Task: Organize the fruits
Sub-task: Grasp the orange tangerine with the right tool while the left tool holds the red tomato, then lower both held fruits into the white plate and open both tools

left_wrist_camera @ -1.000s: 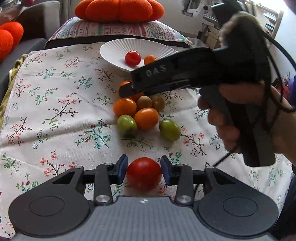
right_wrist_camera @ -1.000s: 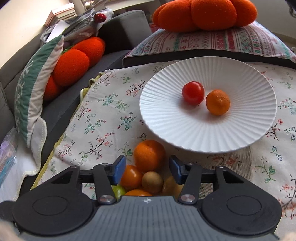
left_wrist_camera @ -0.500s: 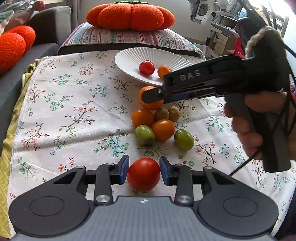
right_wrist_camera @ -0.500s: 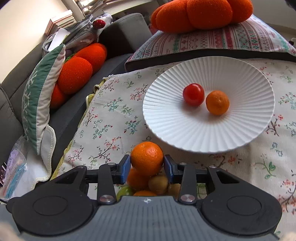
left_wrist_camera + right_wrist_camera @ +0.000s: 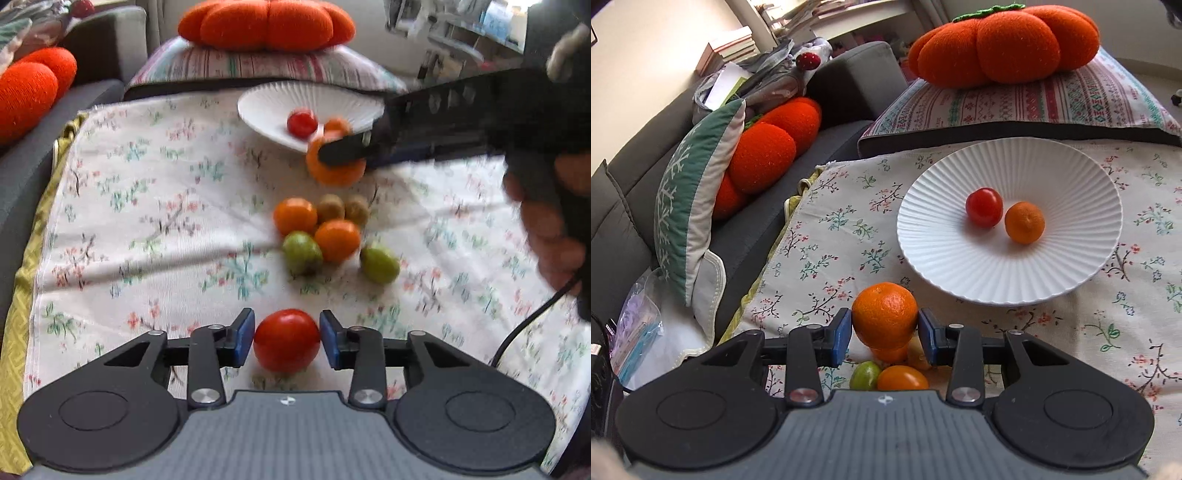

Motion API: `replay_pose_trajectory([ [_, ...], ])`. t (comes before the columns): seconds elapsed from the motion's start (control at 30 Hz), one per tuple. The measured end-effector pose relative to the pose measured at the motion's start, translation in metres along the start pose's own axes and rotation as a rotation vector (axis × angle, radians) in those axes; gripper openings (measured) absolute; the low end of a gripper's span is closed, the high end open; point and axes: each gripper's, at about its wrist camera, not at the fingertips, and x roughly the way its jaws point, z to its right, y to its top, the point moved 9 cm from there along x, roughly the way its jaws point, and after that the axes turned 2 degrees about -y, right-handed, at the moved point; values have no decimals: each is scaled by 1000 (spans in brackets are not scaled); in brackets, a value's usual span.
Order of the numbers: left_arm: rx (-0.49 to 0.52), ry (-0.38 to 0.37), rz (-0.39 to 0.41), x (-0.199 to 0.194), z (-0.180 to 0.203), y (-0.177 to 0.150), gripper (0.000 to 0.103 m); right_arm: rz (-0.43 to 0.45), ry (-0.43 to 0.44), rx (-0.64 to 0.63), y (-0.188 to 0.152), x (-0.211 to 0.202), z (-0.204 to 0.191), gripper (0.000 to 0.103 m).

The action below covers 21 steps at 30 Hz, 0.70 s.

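- Gripping an orange (image 5: 884,315), my right gripper (image 5: 885,336) presses both blue pads against its sides and holds it clear of the floral cloth (image 5: 827,258), just short of the white ribbed plate (image 5: 960,273).
- On that plate a small red tomato (image 5: 984,206) and a small orange fruit (image 5: 1024,222) lie touching.
- My left gripper (image 5: 287,341) straddles a large red tomato (image 5: 286,340); its jaws have just been opening, and narrow gaps show between pads and tomato.
- Between the tomato and the plate, a cluster (image 5: 325,229) of orange, green and brown fruits rests on the cloth.
- My right hand (image 5: 546,229) wraps the gripper's handle.
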Motion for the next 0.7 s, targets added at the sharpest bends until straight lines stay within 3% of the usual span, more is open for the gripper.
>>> replay_pose_trajectory([
  [0.17,-4,7,8,1,-3,-1,21,13,2,1,2,-4,-1,36],
  [0.43,-53,24,120,-23,-16,24,21,60,9,20,15,-28,5,36],
  [0.7,-64,9,215,-33,-13,56,21,153,-25,105,40,-59,40,36],
])
